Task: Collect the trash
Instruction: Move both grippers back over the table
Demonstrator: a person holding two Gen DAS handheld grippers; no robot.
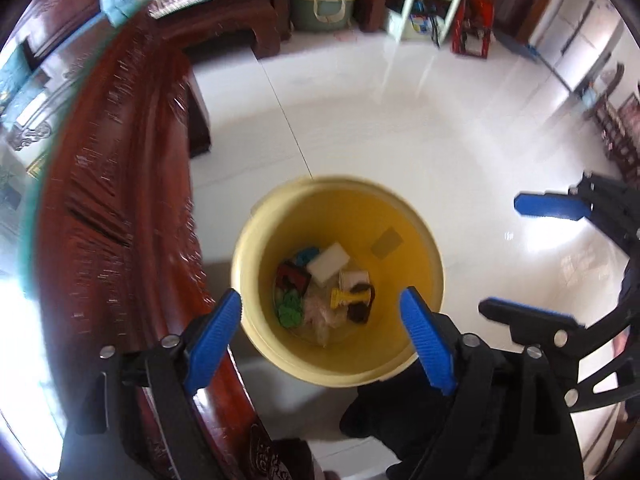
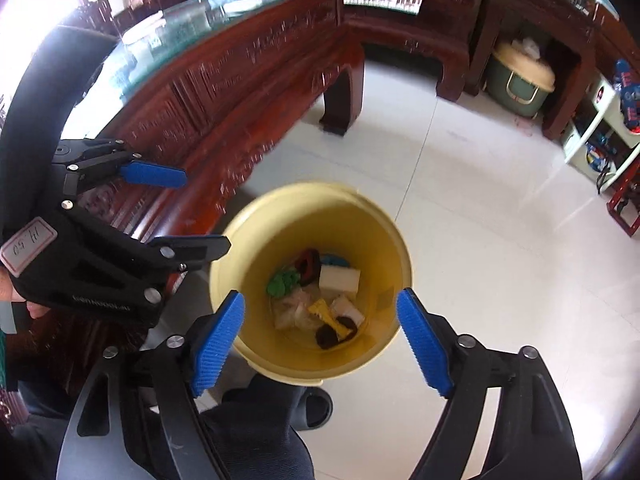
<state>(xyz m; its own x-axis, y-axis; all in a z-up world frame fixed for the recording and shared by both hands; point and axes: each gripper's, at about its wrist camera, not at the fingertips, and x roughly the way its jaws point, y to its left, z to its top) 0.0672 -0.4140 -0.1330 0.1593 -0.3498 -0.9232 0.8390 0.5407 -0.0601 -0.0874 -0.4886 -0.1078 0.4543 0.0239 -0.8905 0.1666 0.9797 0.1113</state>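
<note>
Since both my left hand-held gripper (image 1: pixel 322 320) and right hand-held gripper (image 2: pixel 320 320) hang wide open and empty over the yellow bin (image 1: pixel 400 200) on the floor (image 1: pixel 460 120), its trash (image 1: pixel 324 296) already inside, I judge collection nearly done, though the glass-topped worktop (image 2: pixel 160 40) is only partly visible.

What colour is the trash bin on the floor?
Pale yellow bin, clearest in the left wrist view.

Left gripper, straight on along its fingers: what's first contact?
Likely the trash pile in the yellow bin. The left gripper, jaws open and empty, points into the bin's mouth; nothing shows between. Depth is unclear.
</note>
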